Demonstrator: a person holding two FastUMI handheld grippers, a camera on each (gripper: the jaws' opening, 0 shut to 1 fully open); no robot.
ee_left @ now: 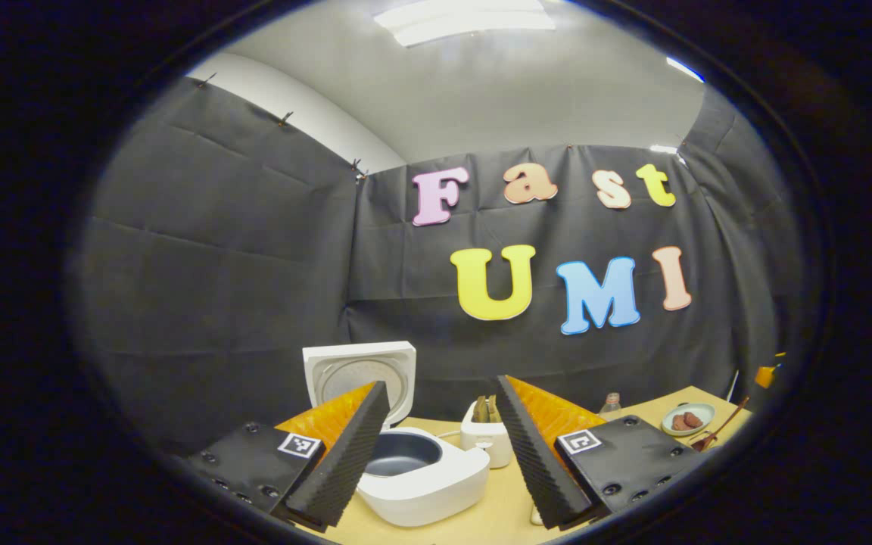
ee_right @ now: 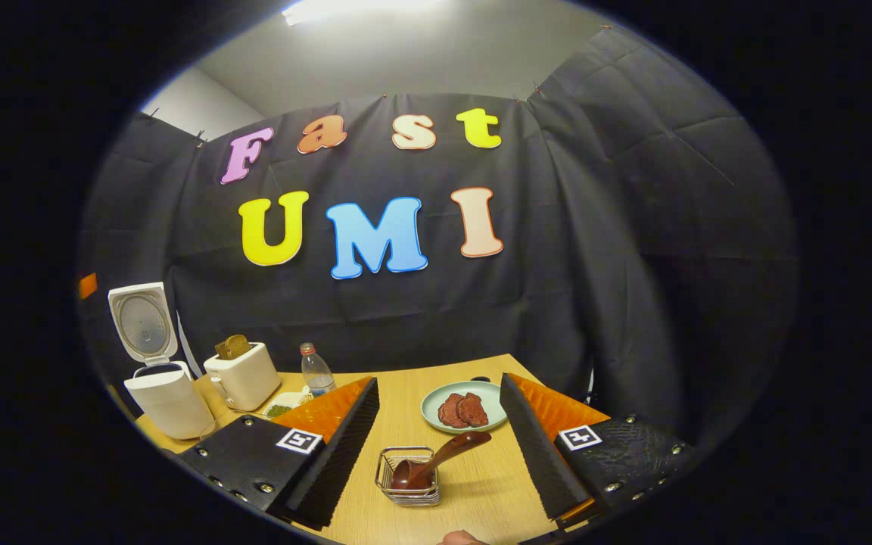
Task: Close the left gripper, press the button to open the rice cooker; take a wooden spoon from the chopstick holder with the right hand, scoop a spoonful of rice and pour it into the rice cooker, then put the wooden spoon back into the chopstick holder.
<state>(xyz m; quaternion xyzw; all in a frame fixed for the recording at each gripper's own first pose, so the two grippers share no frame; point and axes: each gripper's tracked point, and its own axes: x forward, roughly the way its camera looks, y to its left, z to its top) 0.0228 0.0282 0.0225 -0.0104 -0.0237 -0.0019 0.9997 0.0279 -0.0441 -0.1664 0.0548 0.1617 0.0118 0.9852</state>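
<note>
With the rice cooker [ee_left: 413, 462] already lid-up just ahead of your released left gripper [ee_left: 442, 454], what's left is the scooping: the wooden spoon [ee_right: 440, 459] lies in the chopstick holder [ee_right: 408, 478] between your released right gripper [ee_right: 440, 446]'s fingers, untouched.

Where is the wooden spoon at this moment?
In the right gripper view, the wooden spoon leans in the wire chopstick holder on the table, before the plate, between the open right claw's fingers.
</note>
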